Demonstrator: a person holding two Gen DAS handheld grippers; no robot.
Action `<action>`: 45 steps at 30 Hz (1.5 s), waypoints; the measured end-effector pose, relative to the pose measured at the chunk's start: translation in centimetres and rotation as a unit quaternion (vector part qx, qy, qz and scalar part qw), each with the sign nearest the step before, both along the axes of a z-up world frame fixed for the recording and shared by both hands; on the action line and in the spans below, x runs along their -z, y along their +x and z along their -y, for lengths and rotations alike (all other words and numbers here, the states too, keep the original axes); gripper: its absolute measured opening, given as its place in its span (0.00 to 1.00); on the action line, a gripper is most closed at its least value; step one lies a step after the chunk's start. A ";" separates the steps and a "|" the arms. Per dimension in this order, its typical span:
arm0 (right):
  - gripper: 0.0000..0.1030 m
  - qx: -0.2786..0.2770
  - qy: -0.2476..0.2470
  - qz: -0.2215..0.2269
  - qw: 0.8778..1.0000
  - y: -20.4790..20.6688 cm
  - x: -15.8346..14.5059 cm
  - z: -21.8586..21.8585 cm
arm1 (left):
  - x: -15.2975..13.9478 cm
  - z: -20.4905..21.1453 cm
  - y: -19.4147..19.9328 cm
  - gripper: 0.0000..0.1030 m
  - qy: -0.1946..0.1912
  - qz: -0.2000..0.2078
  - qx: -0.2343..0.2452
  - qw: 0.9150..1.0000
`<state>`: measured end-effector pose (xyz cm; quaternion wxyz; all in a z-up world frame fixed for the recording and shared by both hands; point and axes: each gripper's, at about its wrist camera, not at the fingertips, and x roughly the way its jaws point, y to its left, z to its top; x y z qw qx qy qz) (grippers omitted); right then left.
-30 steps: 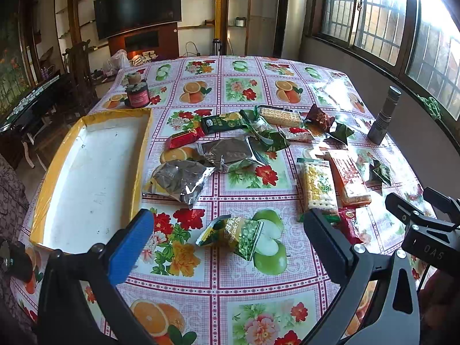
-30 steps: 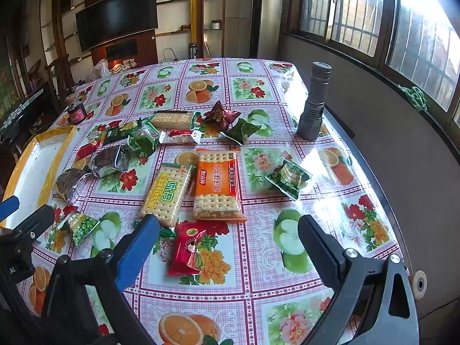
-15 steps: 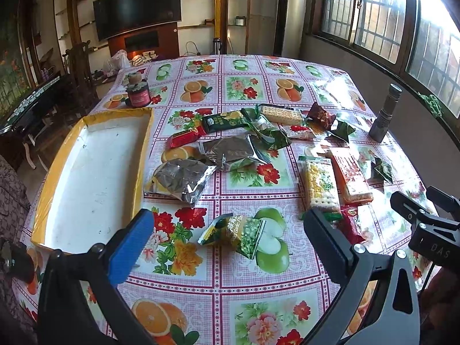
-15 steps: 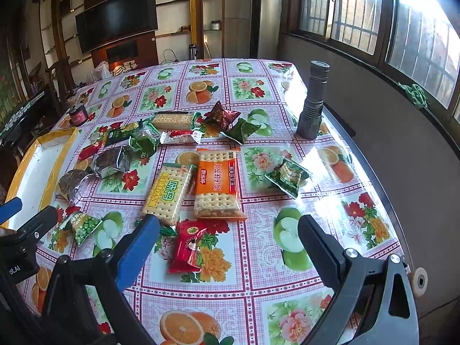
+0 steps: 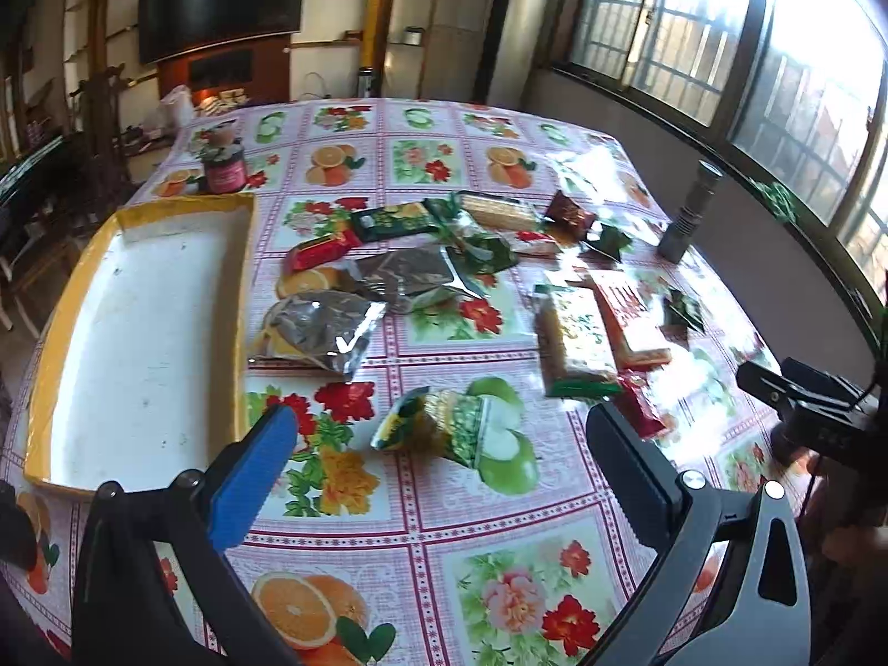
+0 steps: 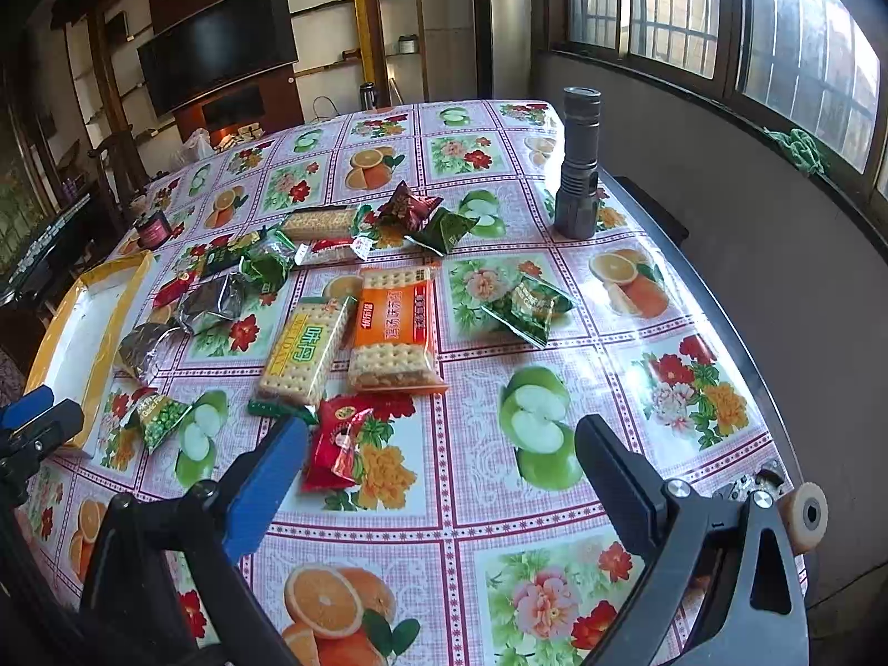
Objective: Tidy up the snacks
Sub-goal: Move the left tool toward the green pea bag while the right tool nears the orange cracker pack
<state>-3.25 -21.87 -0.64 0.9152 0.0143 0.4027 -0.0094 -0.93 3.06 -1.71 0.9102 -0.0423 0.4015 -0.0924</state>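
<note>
Several snack packets lie scattered on a fruit-print tablecloth. A white tray with a yellow rim [image 5: 244, 299] lies at the left, nothing in it. My left gripper [image 5: 438, 444] is open and empty, hovering just short of a small green pea packet [image 5: 444, 424]. Silver foil bags [image 5: 316, 330] lie beyond it. My right gripper [image 6: 441, 452] is open and empty above the cloth, with a small red packet [image 6: 336, 441] by its left finger. A green cracker pack [image 6: 308, 349] and an orange cracker pack [image 6: 397, 327] lie ahead of it.
A dark flashlight [image 6: 578, 166] stands upright near the table's right edge. A small dark jar [image 5: 225, 166] stands at the far left behind the tray. The right gripper's tip [image 5: 805, 394] shows in the left wrist view. Wall and windows run along the right.
Both grippers have moved slightly forward and lower over the table. The pea packet now sits nearer the left gripper's fingers. Both stay open.
</note>
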 end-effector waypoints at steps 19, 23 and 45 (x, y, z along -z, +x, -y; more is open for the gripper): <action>0.95 -0.017 0.005 -0.007 1.000 0.3 0.5 0.0 | 2.5 3.2 1.5 1.00 0.064 -0.035 0.031 0.997; 0.95 -0.021 0.004 -0.010 1.000 0.8 0.8 -0.4 | 2.8 2.9 1.9 1.00 0.052 -0.041 0.035 0.997; 0.93 -0.022 0.008 -0.050 0.998 6.8 3.7 -1.2 | 6.2 2.4 5.0 0.98 0.078 -0.081 0.038 0.993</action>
